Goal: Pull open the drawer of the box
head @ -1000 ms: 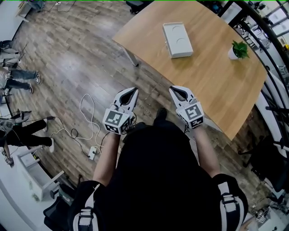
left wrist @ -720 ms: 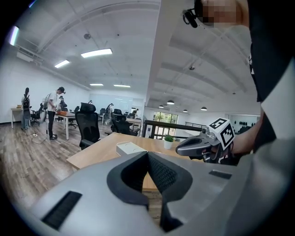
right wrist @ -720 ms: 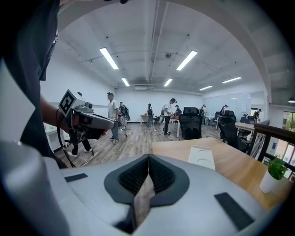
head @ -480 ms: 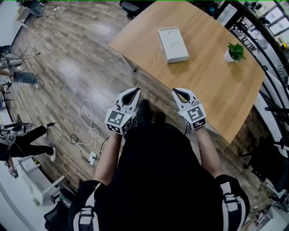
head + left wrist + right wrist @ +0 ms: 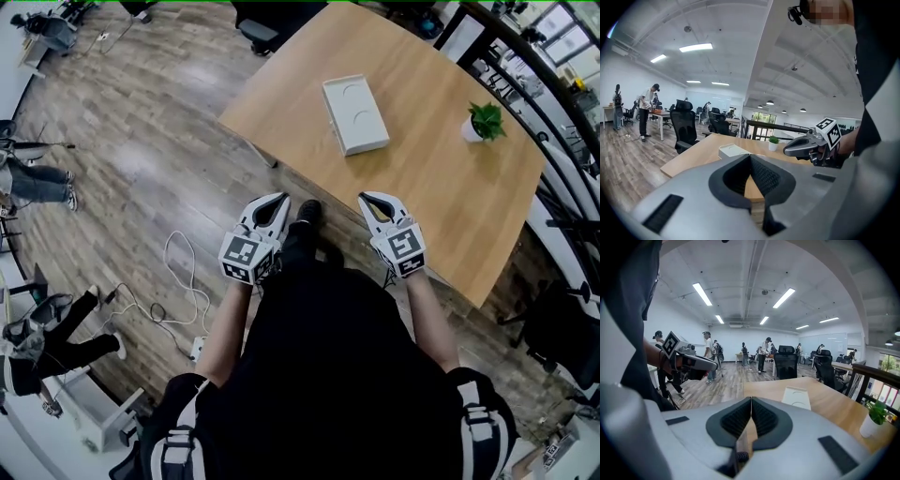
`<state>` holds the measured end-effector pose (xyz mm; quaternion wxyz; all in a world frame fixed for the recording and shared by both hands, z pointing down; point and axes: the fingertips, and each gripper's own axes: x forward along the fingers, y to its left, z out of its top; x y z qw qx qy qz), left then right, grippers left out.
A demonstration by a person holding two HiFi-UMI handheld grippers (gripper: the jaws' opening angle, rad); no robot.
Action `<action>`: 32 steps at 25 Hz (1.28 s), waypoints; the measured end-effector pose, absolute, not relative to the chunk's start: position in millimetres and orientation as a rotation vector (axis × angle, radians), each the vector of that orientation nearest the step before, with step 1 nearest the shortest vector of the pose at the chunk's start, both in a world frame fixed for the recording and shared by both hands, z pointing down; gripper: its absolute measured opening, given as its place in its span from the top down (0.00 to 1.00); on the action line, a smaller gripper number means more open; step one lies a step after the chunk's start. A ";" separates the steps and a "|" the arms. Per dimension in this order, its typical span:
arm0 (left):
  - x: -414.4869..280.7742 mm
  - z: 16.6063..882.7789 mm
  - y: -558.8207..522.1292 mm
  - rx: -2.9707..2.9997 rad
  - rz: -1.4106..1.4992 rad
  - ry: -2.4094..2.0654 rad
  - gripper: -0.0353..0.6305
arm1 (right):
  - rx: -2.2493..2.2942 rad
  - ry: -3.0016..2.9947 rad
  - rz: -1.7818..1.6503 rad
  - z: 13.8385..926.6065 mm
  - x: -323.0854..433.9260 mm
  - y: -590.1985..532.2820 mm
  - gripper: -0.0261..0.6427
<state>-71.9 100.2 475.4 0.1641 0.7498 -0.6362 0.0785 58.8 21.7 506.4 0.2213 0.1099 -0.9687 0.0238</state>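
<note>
Your left gripper [image 5: 274, 203] and right gripper [image 5: 373, 201] are both pressed together and empty, close to your body. The box [image 5: 354, 114] lies well ahead on the surface [image 5: 441, 187], long axis pointing away, nearer your right gripper.

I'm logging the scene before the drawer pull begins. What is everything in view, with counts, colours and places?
table: one, light wood, ahead of the person
box: one, white, lying on the table's far part
potted plant: one, green in a white pot, on the table right of the box
cable: one, white, looped on the floor at left
power strip: one, white, at the cable's near end
office chair: at least one, black, beyond the table
bystanders: two partly seen, left edge
railing: black, right edge
left gripper: white-grey, jaws together, empty
right gripper: white-grey, jaws together, empty
</note>
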 end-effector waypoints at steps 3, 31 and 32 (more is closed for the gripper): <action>-93.2 471.8 68.8 2.163 0.222 -1.795 0.91 | 0.337 -2.668 0.072 508.3 41.9 -1.7 0.92; -133.1 507.1 -132.5 2.414 0.289 -1.351 0.91 | 0.699 -2.562 0.203 515.0 -14.0 -138.4 0.92; -134.9 508.9 -133.6 2.417 0.290 -1.338 0.91 | 0.709 -2.560 0.202 514.6 -16.2 -139.6 0.92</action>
